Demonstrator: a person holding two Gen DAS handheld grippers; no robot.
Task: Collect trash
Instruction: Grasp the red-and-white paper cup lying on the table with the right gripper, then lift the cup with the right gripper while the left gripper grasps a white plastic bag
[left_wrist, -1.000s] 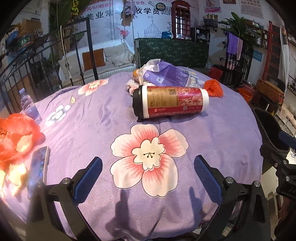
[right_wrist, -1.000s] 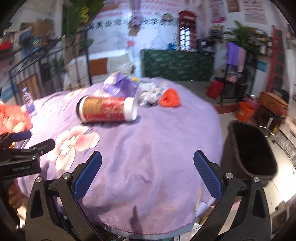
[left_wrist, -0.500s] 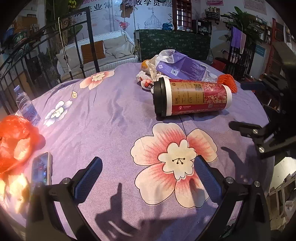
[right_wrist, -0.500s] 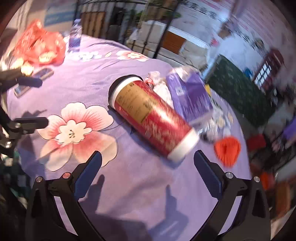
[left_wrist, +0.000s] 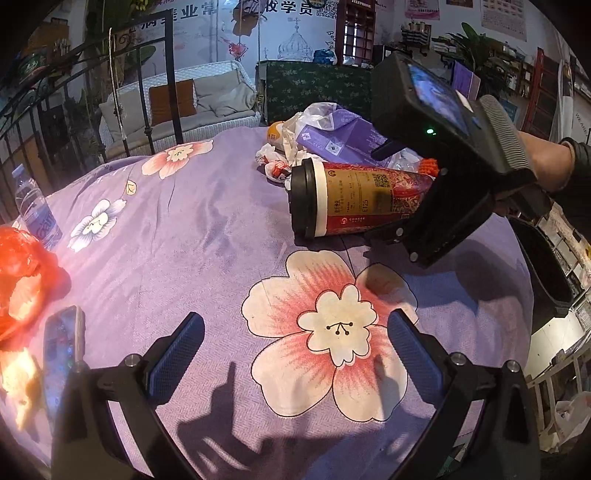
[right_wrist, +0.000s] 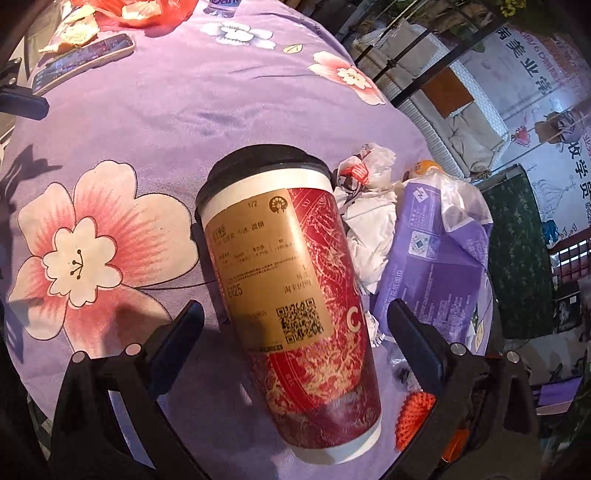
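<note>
A red and gold paper cup (left_wrist: 354, 199) with a black lid lies on its side on the purple flowered tablecloth (left_wrist: 207, 229). In the right wrist view the cup (right_wrist: 295, 295) lies between the open fingers of my right gripper (right_wrist: 295, 336), lid pointing away; the pads do not touch it. The right gripper's body (left_wrist: 443, 155) covers the cup's base in the left wrist view. My left gripper (left_wrist: 295, 343) is open and empty above a pink flower print, short of the cup. Behind the cup lie a purple bag (right_wrist: 436, 258), crumpled white wrappers (right_wrist: 369, 221) and an orange net ball (right_wrist: 417, 413).
A phone (left_wrist: 61, 350), a red plastic bag (left_wrist: 22, 273) and a water bottle (left_wrist: 35, 210) sit at the table's left. A black bin (left_wrist: 546, 273) stands off the right edge. An orange fruit (left_wrist: 275, 131) lies at the back.
My right gripper has swung in from the right and closed in on the cup, which now lies between its open fingers. My left gripper has edged forward a little.
</note>
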